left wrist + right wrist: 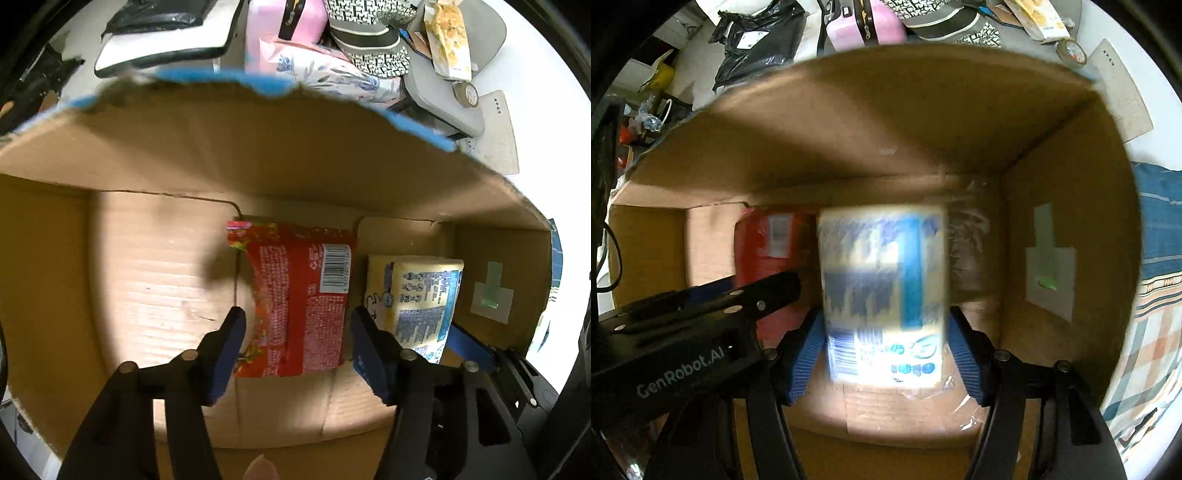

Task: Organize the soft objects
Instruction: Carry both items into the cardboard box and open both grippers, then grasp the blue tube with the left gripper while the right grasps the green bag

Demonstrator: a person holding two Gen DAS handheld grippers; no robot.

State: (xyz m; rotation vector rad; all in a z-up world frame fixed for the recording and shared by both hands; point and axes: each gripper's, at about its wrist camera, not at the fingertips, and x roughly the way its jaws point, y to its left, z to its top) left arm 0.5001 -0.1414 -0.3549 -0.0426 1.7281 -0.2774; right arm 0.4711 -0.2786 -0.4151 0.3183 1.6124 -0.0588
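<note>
Brown open-top cardboard box, torn blue-edged rim on the far wall; both grippers reach inside. Left half of the box floor is bare cardboard, widest free room there; right wall carries a pale sticker with a green tab.

Contents, left to right: red plastic snack packet with a barcode lying flat mid-floor, then a cream-and-blue printed soft pack just beside it, close to the right wall.

Left gripper: fingers apart, straddling the red packet's near end, no visible squeeze. Right gripper: blue-padded fingers spread on either side of the cream-and-blue pack, which is motion-blurred; contact can't be told.

Left wrist view alone shows the clutter beyond the box: pink zip case, floral pouch, patterned hat. Right wrist view alone shows the left gripper's black body and a black plastic bag.
</note>
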